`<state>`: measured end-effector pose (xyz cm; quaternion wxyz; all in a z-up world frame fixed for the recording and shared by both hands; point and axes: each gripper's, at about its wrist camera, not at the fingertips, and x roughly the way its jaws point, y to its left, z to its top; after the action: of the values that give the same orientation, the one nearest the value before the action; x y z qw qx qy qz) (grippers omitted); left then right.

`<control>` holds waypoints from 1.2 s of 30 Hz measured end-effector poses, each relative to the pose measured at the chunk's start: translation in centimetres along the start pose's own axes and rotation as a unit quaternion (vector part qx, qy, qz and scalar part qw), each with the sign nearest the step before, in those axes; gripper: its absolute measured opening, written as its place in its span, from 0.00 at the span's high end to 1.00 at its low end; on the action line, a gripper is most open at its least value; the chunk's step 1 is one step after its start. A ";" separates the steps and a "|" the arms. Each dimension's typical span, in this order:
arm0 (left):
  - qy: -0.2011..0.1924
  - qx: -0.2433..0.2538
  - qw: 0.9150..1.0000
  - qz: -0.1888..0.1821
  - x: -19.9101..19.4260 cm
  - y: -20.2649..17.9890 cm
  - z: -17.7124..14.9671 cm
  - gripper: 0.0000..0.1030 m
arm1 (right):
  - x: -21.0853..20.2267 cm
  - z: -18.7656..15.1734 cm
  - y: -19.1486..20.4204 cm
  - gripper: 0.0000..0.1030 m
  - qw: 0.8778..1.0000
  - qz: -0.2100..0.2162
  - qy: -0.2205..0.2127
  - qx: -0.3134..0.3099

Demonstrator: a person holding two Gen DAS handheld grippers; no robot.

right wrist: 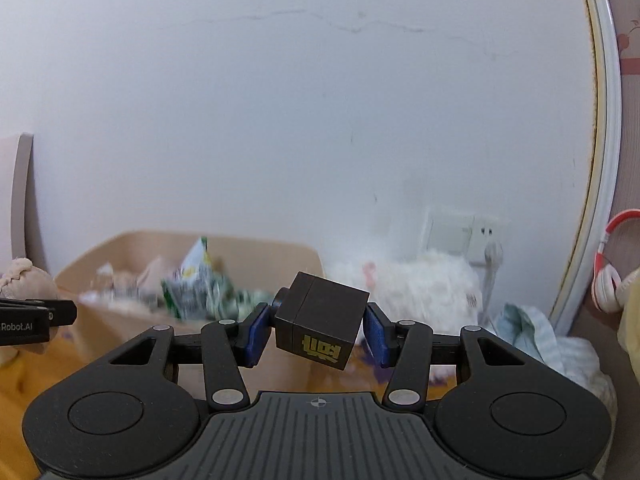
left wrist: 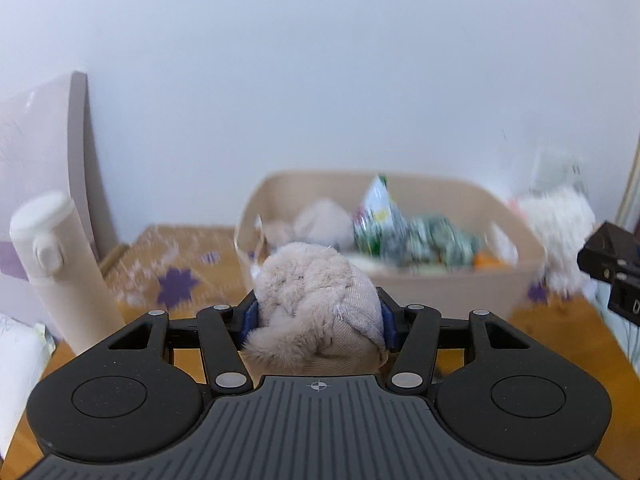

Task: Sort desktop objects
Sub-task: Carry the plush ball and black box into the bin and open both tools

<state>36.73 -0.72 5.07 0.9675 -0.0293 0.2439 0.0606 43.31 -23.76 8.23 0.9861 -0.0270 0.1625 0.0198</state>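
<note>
The left gripper (left wrist: 318,316) is clenched on a beige plush toy (left wrist: 316,292), held in the air just in front of the beige storage bin (left wrist: 440,296). The right gripper (right wrist: 316,330) grasps a black box (right wrist: 320,320) with gold lettering — tilted between the blue pads (right wrist: 256,334). The bin stands on the orange worktop (left wrist: 188,276) against the wall and holds green snack packets (left wrist: 380,216) among other blurred items. A white fluffy toy (left wrist: 560,224) sits just right of the bin — a cream bottle (left wrist: 60,268) stands well to its left.
</note>
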 end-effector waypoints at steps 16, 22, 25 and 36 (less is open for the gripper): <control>-0.078 0.000 0.997 0.023 6.9 -1.3 5.2 0.45 | 8.4 2.6 3.3 0.54 0.999 0.020 -0.032 -0.016; -0.037 0.000 0.999 0.016 10.7 -1.7 4.7 0.45 | 10.5 1.4 4.4 0.54 0.999 0.021 -0.007 -0.044; -0.030 0.010 0.999 0.039 11.6 -2.0 4.2 0.45 | 11.4 0.9 4.2 0.54 0.999 0.028 0.007 -0.039; 0.028 0.053 0.997 0.040 13.8 -3.3 3.4 0.41 | 13.3 -0.9 4.9 0.46 0.996 0.030 0.057 -0.057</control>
<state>50.76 -2.30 1.58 0.9572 0.0304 0.2751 0.0850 55.33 -18.51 2.87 0.9710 -0.0796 0.2179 0.0574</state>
